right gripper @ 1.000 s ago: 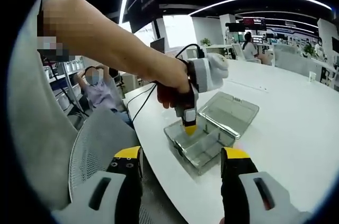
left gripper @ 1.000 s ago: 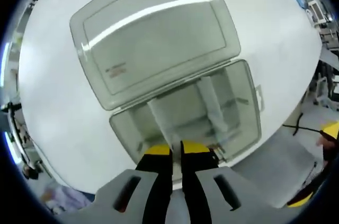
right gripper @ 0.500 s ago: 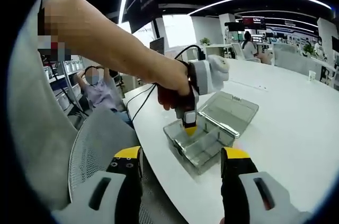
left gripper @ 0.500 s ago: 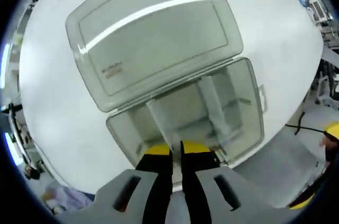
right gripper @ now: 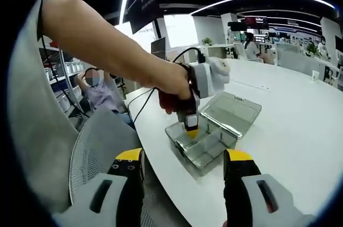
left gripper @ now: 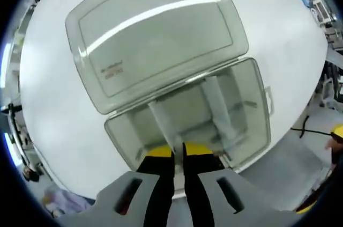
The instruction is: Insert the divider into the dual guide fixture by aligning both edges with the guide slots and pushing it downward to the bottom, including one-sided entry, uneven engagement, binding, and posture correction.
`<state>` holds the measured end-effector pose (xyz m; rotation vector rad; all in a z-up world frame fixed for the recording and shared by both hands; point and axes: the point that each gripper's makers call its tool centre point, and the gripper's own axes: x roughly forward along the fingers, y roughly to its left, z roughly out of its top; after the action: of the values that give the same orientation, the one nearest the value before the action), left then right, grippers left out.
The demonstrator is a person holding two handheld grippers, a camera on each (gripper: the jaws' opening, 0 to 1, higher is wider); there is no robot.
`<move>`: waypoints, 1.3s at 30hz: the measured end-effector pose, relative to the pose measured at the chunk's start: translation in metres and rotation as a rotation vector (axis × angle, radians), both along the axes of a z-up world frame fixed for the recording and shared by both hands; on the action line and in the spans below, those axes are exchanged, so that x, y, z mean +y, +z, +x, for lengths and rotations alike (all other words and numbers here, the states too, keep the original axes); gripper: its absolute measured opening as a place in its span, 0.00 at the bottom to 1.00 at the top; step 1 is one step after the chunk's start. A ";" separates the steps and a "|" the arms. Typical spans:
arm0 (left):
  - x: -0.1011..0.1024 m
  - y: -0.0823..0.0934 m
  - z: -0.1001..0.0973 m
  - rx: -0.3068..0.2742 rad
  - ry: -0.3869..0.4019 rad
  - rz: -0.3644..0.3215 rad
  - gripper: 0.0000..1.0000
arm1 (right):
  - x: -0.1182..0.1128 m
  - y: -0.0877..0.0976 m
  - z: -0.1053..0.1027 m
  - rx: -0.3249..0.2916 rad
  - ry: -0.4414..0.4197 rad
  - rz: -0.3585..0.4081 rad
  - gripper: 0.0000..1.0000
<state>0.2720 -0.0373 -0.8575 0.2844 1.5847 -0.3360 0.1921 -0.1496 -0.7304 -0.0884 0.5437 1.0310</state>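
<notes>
Right gripper [right gripper: 183, 184] at bottom of frame, yellow-tipped fingers [right gripper: 130, 155] spread wide, holding nothing. At centre, clear box [right gripper: 206, 144] on white counter [right gripper: 300, 130], lid open toward the right. Left gripper [right gripper: 191, 129] pointing down into box, gripped by a hand [right gripper: 172, 94]. Grey chair [right gripper: 99, 146] lower left.

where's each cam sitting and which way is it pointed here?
Left gripper view: rides the left gripper, looking steeply down into the clear plastic box with its open lid; own jaws shut on the translucent divider.
Right gripper view: rides the right gripper, held back off the white table, facing across it; own open jaws, the person's forearm.
Shared: box, left gripper, table.
</notes>
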 end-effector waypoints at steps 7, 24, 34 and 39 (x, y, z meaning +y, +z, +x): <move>-0.001 -0.001 0.000 -0.008 -0.012 -0.027 0.03 | 0.000 0.000 0.001 0.000 -0.001 0.003 0.56; -0.004 0.009 0.000 -0.037 -0.005 -0.129 0.10 | 0.005 0.003 0.001 -0.009 0.012 0.001 0.56; 0.003 0.016 -0.003 -0.048 0.031 -0.172 0.09 | 0.010 0.006 0.001 -0.018 0.027 0.000 0.56; 0.000 0.018 -0.006 -0.056 0.067 -0.207 0.03 | 0.012 0.006 0.000 -0.019 0.030 -0.002 0.56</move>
<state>0.2656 -0.0377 -0.8393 0.0808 1.4878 -0.4331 0.1926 -0.1380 -0.7240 -0.1080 0.5276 1.0579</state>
